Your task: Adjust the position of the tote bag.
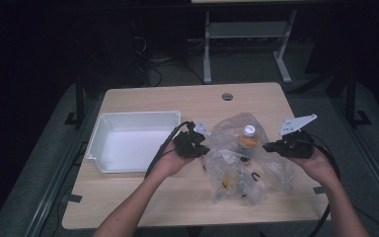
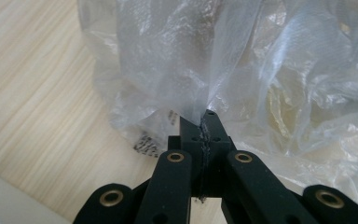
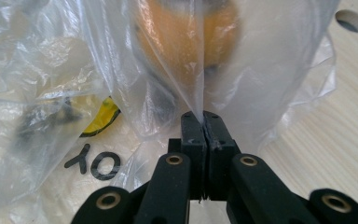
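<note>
Bag: a clear plastic bag (image 1: pixel 246 163) is seen right of table (image 1: pixel 177 197) centre, an orange bottle (image 1: pixel 247 140) inside.
Left gripper (image 1: pixel 203 148): jaws closed, film pinched at the bag's 9 o'clock edge.
Right gripper (image 1: pixel 268 146): jaws closed, film pinched at 3 o'clock.
Bin: a white bin (image 1: pixel 109 121) lies at the bag's 9 o'clock.

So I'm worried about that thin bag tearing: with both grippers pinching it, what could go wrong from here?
1. Both the left gripper and right gripper pinch only a thin fold of the plastic bag; pulling apart could rip the film.
2. The bottle stands upright inside the bag; a tug could tip it.
3. The film could slip from the fingers, since each grip holds so little.
</note>
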`<move>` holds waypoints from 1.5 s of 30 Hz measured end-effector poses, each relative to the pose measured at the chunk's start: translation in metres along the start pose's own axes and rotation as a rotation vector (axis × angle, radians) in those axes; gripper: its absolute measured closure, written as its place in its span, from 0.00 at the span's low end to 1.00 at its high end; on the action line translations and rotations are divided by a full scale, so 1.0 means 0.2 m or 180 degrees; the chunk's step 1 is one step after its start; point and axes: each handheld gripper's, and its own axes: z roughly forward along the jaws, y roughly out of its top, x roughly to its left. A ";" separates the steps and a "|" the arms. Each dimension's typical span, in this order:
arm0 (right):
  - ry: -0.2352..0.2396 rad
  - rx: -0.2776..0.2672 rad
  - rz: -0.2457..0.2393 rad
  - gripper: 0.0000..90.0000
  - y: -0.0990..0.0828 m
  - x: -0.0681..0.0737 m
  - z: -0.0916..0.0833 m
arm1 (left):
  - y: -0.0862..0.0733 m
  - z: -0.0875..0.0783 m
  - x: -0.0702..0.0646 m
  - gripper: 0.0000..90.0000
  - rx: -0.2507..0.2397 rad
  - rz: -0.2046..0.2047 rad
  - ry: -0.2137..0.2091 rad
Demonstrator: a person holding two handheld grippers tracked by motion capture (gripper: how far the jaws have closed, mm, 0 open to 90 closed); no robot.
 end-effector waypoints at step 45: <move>-0.0074 -0.0276 0.0350 0.99 0.14 -0.23 -0.13 | 0.24 0.03 0.14 1.00 -0.0157 -0.0299 0.0351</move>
